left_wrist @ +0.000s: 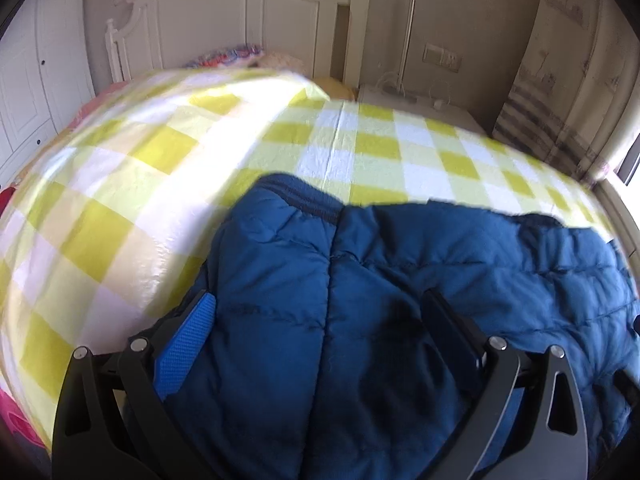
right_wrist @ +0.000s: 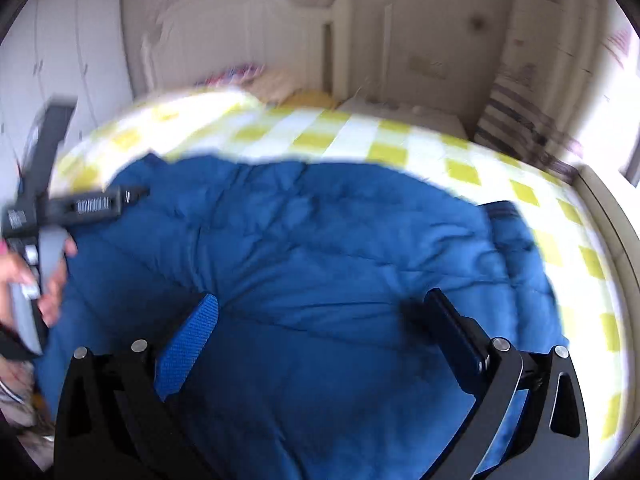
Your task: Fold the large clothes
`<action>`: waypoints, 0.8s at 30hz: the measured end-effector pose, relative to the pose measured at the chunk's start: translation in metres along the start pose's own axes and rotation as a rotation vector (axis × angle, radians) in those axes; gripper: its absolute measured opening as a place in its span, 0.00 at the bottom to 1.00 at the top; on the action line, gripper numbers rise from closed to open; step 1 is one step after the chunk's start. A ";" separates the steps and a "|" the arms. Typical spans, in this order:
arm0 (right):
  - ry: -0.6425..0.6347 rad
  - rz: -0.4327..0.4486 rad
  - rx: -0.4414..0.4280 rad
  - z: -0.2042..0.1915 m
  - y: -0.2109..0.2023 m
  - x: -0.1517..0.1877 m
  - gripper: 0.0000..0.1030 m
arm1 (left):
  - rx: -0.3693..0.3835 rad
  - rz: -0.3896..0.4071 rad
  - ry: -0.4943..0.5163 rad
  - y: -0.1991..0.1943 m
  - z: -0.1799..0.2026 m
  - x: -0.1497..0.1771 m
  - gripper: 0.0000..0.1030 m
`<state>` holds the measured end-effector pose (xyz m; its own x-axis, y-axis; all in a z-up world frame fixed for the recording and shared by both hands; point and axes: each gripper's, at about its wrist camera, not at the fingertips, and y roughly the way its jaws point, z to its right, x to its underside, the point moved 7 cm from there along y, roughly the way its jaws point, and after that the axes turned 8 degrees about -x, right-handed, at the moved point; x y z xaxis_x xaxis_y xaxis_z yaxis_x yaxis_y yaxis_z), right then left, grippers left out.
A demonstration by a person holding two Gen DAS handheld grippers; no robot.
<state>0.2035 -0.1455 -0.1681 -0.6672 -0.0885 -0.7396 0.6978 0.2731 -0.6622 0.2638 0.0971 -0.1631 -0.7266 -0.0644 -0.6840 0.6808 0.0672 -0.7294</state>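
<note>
A dark blue quilted puffer jacket [left_wrist: 400, 280] lies spread on the yellow-and-white checked bed cover [left_wrist: 120, 200]. My left gripper [left_wrist: 316, 304] hovers over the jacket's near left part, its jaws wide apart with nothing between them. In the right wrist view the same jacket [right_wrist: 304, 232] fills the middle, and my right gripper [right_wrist: 320, 308] stands open above it, holding nothing. The left gripper [right_wrist: 72, 204] shows there at the far left, held by a hand [right_wrist: 52, 280]. Both views are blurred.
A white headboard [left_wrist: 224, 20] stands at the far end of the bed, with pillows [left_wrist: 240, 56] against it. A white bedside cabinet [left_wrist: 420, 100] and a striped curtain [left_wrist: 532, 120] are at the back right. White wardrobe doors [left_wrist: 32, 88] line the left.
</note>
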 end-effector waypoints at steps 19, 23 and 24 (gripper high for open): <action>0.065 0.000 0.110 0.039 -0.009 0.022 0.95 | 0.141 0.044 0.200 -0.046 0.076 0.045 0.98; 0.141 0.016 0.190 0.077 -0.030 0.030 0.95 | -0.045 0.143 0.111 -0.052 0.007 0.045 0.98; 0.177 0.007 0.165 0.086 -0.026 0.035 0.96 | -0.064 0.099 0.101 -0.038 -0.003 0.049 0.98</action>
<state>0.1838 -0.2379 -0.1872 -0.6877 0.0861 -0.7209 0.7257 0.1118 -0.6789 0.2021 0.0942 -0.1686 -0.6640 0.0464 -0.7463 0.7446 0.1321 -0.6543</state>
